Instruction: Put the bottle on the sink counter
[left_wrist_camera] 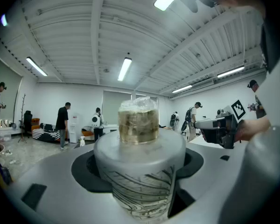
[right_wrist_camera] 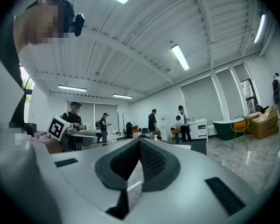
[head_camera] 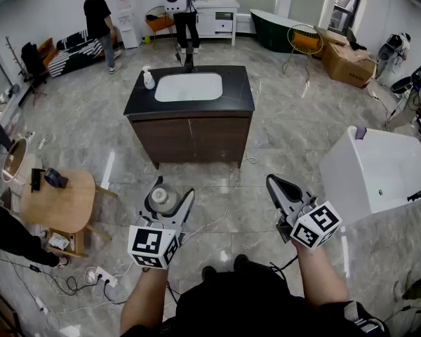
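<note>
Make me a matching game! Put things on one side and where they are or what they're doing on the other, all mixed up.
Things:
1. bottle
2. pump dispenser
3. right gripper

Places or states:
A. jaws together, nothing held
B. standing on the sink counter
C. held between the jaws of the left gripper

Pairs: 1-C, 2-B, 3-A

Lower end out of frame
The frosted grey patterned bottle (left_wrist_camera: pixel 139 171) runs past the left gripper view's bottom edge, its base unseen.
</note>
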